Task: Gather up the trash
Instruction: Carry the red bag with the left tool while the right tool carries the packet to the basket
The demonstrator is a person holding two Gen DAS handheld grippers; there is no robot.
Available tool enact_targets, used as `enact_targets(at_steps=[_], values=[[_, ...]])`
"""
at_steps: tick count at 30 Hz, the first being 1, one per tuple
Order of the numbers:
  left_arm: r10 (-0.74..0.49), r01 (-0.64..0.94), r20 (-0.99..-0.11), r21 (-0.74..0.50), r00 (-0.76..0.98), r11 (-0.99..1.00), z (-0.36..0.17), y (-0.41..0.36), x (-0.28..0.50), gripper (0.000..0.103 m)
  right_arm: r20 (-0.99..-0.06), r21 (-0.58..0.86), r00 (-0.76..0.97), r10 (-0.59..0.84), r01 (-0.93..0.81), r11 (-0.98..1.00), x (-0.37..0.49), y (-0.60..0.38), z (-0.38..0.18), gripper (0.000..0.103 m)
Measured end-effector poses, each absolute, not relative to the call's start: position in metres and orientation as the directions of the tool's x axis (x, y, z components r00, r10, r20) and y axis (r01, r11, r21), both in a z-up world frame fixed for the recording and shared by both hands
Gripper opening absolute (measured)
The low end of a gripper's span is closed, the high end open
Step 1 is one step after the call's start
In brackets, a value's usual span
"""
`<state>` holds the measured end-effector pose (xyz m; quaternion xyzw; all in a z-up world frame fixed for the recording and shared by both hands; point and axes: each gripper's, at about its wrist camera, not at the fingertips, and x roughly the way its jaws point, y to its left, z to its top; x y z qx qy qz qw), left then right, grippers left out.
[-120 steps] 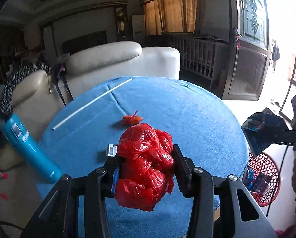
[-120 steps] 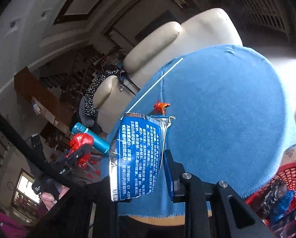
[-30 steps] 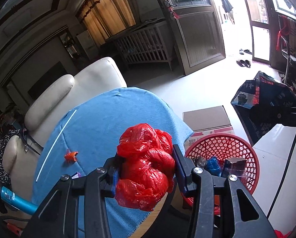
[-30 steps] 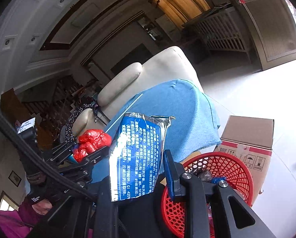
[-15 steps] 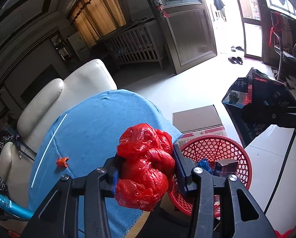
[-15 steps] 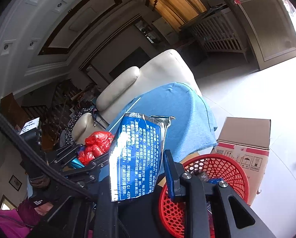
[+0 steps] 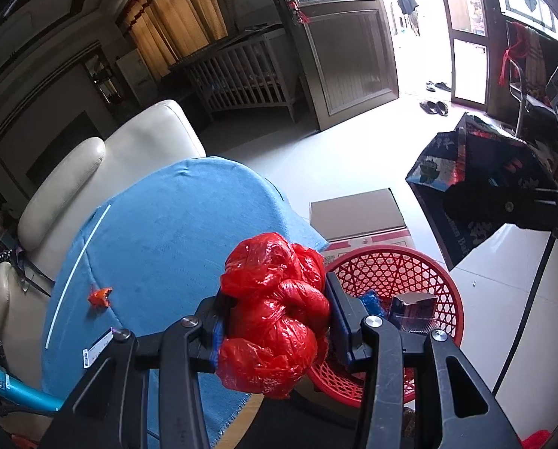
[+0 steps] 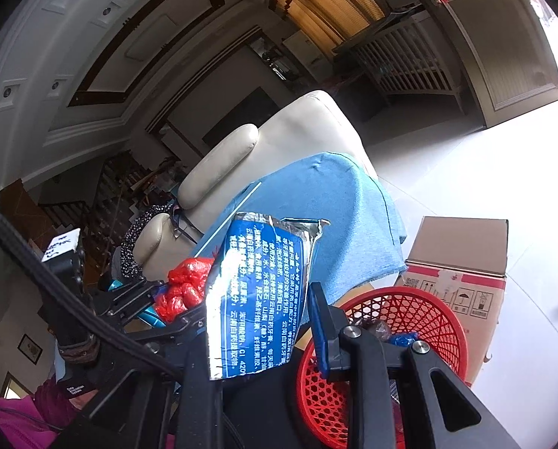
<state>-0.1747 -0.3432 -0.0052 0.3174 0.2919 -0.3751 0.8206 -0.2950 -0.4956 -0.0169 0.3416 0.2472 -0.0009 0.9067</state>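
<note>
My left gripper (image 7: 279, 310) is shut on a crumpled red plastic bag (image 7: 271, 284), which hangs over the table's edge beside the red mesh basket (image 7: 395, 262). My right gripper (image 8: 264, 329) is shut on a blue foil packet (image 8: 260, 292) that stands upright, above and left of the red mesh basket (image 8: 439, 321). The basket sits on the floor and holds a blue wrapper (image 7: 372, 299) and a small dark box (image 7: 413, 307). In the left wrist view the blue foil packet (image 7: 477, 172) appears at the right. In the right wrist view the red plastic bag (image 8: 185, 288) shows at the left.
A round table under a blue cloth (image 7: 166, 243) carries a small orange wrapper (image 7: 100, 295), a white stick (image 7: 76, 273) and a paper label (image 7: 97, 348). A cardboard box (image 7: 357, 213) stands behind the basket. A cream sofa (image 7: 129, 146) is beyond the table, a teal bottle (image 7: 13, 393) at its left.
Four seconds ago both grippers were over the table; they now sit by the basket. In the last second the left one tipped a little further toward it. Both grips are unchanged.
</note>
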Motion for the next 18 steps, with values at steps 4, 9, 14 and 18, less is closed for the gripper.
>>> enact_targets(at_steps=[4, 9, 14, 18], values=[[-0.432, 0.804, -0.719, 0.303, 0.545, 0.512, -0.0077, -0.3457, -0.177, 0.047, -0.449, 0.619, 0.878, 0.164, 0.174, 0.766, -0.2961, -0.4963, -0.0172, 0.026], [-0.434, 0.806, -0.718, 0.303, 0.543, 0.508, -0.0073, -0.3475, -0.1773, 0.047, -0.446, 0.621, 0.88, 0.164, 0.172, 0.765, -0.2971, -0.497, -0.0164, 0.026], [-0.436, 0.81, -0.719, 0.305, 0.541, 0.501, -0.008, -0.3479, -0.1781, 0.047, -0.446, 0.616, 0.881, 0.156, 0.177, 0.768, -0.2981, -0.4982, -0.0163, 0.026], [-0.434, 0.813, -0.723, 0.306, 0.538, 0.496, -0.0099, -0.3486, -0.179, 0.047, -0.446, 0.621, 0.882, 0.152, 0.182, 0.762, -0.3005, -0.4988, -0.0174, 0.026]])
